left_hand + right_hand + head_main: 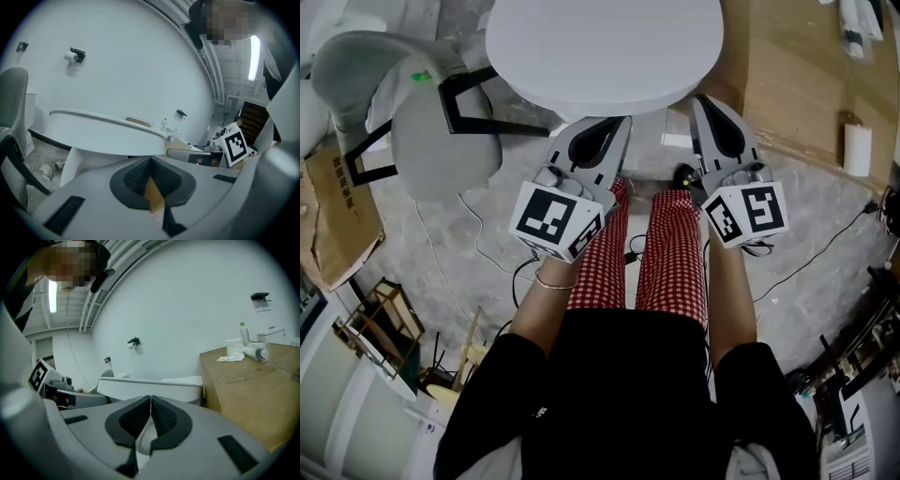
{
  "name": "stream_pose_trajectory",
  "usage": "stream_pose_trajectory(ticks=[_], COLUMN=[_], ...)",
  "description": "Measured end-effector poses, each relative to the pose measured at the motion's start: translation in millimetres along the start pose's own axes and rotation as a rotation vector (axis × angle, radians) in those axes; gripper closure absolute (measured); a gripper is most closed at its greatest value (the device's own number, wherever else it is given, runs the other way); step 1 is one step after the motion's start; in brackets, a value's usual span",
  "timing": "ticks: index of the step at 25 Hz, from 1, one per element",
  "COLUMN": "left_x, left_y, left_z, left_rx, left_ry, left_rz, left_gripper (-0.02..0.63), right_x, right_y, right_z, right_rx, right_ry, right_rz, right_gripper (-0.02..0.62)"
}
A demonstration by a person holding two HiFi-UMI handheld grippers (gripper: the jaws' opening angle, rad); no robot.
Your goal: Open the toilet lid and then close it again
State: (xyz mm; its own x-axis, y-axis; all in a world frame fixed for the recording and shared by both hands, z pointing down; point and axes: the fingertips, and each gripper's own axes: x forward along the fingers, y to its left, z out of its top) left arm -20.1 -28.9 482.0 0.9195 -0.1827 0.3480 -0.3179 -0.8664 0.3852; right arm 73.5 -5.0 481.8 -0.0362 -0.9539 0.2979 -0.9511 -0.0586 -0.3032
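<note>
Beneath the front rim of the toilet lid, the head view showed you had set the left gripper and the right gripper side by side. This was probably so that two closed tips could lift it evenly. A grey chair and cardboard stood on the rough concrete floor.

From the left gripper view, your jaws were pressed together on nothing, with the lid just above them and a gap under it.

From the right gripper view, your jaws were likewise closed and empty. The lid lay level ahead, beside a white wall.
</note>
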Motion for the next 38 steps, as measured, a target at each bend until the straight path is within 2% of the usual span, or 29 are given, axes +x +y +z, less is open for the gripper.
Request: stream_pose_trajectory(ticks=[9, 16, 28, 38], left_x=[1.5, 3.0, 14.2, 26.2], left_y=[-0.8, -0.4, -3.1, -0.3], left_z=[19.5, 39.1, 94.1, 133.7], left_rx=[0.022, 0.049, 0.111, 0.143], left_ry=[-0.002, -0.022, -0.074, -0.106], left_rz=[-0.042, -0.094, -0.111, -0.072], left_gripper=[0.603, 0.603, 0.601, 0.602], right_x=[8.8, 14.2, 23.2, 34.4], right_y=[32.9, 33.1, 25.4, 17.3], right_z=[2.7, 21.7, 72.4, 108.6], right_rx=[0.039, 0.062, 0.039, 0.026], right_ry=[-0.008, -0.048, -0.075, -0.091], right_rz=[0.024, -0.037, -0.047, -0.020], right_gripper=[0.575, 0.574, 0.574, 0.575])
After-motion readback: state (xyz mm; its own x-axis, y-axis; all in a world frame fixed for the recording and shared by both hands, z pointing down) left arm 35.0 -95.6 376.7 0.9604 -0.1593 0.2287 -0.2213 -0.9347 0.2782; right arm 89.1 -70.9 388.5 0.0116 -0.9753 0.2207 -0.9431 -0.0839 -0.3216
